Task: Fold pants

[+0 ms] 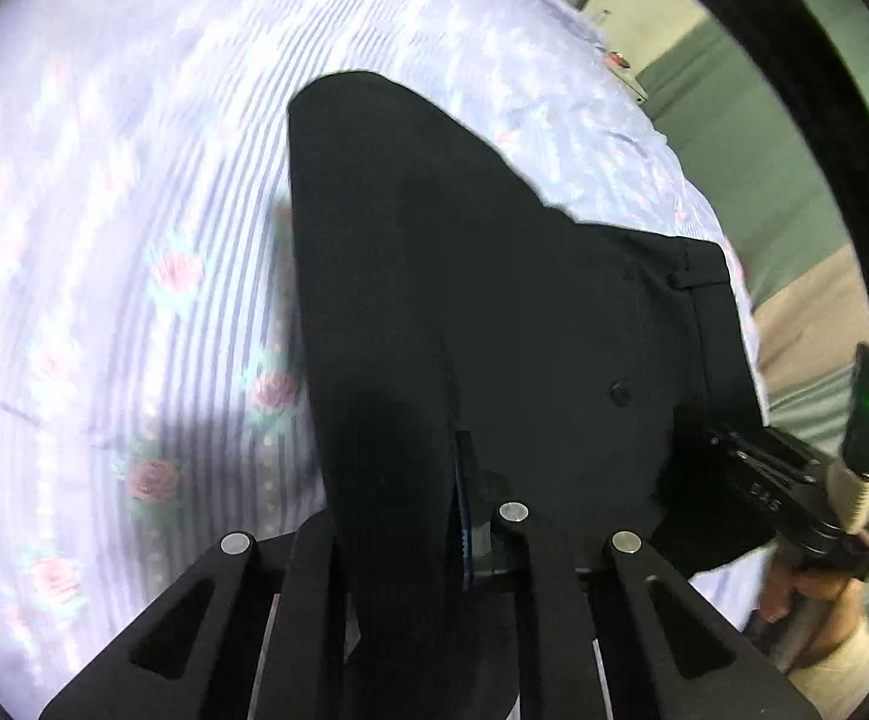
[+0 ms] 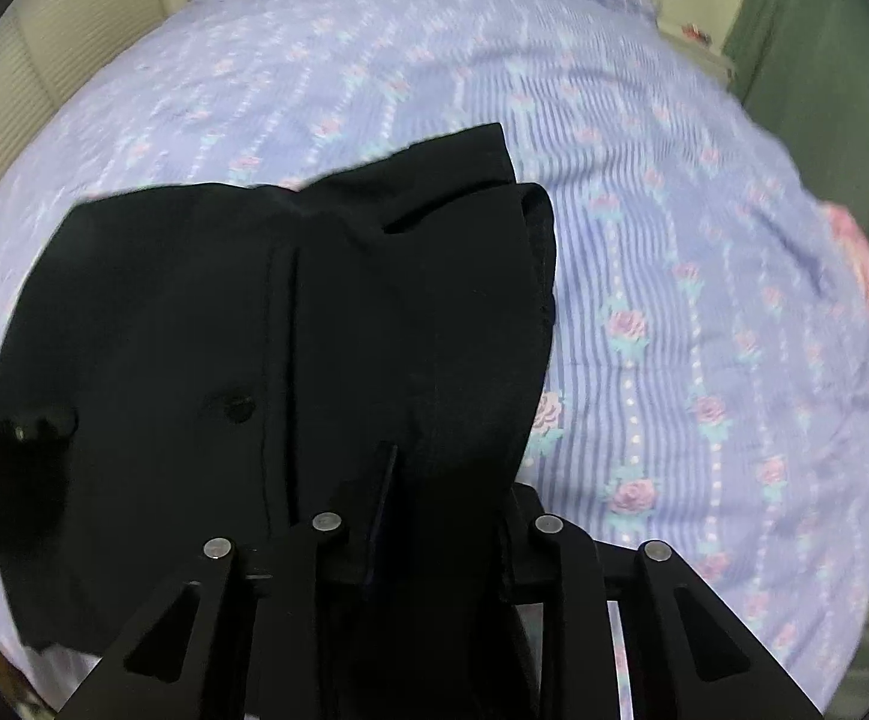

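Black pants (image 1: 494, 300) lie partly lifted over a lilac striped bedsheet with pink roses (image 1: 134, 180). In the left wrist view my left gripper (image 1: 422, 540) is shut on a fold of the dark cloth, which runs up between its fingers. The waistband with a belt loop and a button sits to the right, where my right gripper (image 1: 794, 510) holds the corner. In the right wrist view the pants (image 2: 344, 300) drape from my right gripper (image 2: 434, 516), shut on the fabric. The left gripper (image 2: 14, 432) pinches the cloth at the far left edge.
The bedsheet (image 2: 674, 240) spreads far beyond the pants. A green cloth (image 2: 824, 60) hangs past the bed's right side and a beige padded panel (image 2: 44, 48) stands at the left. A small red object (image 1: 617, 60) lies at the bed's far edge. A hand (image 1: 806, 588) grips the right tool.
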A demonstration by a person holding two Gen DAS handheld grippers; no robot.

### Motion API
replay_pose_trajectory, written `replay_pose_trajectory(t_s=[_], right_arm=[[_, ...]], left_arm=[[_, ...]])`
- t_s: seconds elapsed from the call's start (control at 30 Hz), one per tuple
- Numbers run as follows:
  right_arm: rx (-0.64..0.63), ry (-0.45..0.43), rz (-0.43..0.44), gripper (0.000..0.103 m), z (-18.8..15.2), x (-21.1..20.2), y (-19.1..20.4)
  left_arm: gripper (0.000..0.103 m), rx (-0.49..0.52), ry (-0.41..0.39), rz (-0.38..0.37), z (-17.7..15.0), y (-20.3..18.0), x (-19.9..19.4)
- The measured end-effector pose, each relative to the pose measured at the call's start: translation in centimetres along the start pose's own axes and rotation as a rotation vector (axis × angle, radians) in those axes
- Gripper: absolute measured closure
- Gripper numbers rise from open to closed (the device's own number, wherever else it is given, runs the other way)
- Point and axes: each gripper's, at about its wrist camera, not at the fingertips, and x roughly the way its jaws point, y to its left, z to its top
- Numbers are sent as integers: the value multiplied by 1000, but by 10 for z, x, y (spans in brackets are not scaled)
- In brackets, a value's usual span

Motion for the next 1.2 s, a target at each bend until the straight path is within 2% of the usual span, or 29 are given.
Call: replay_pose_trajectory(t_s=[0.03, 0.13, 0.27, 0.5, 0.67, 0.83, 1.03, 1.2], right_arm=[[10, -7, 9, 80, -3, -8, 1], [30, -21, 31, 81, -14, -32, 0], [50, -40, 63, 82, -26, -66, 2], [17, -87, 83, 82, -47, -138, 34], [6, -115, 81, 82, -53, -175, 66], [55, -134, 67, 82, -63, -212, 106], [116, -163, 62, 82, -62, -234, 146], [83, -165, 94, 82, -53, -239, 167]], left_arm=[[89, 31, -14, 33, -2, -10, -9], [89, 45, -33, 62, -8, -24, -31], [89, 35, -52, 58, -22, -35, -66], [89, 57, -73, 66, -51, -40, -141], [89, 93, -96, 60, -60, -31, -197], [89, 154, -85, 40, -62, 0, -248], [89, 223, -97, 63, -64, 16, -287], [89, 192, -130, 97, -70, 29, -309]])
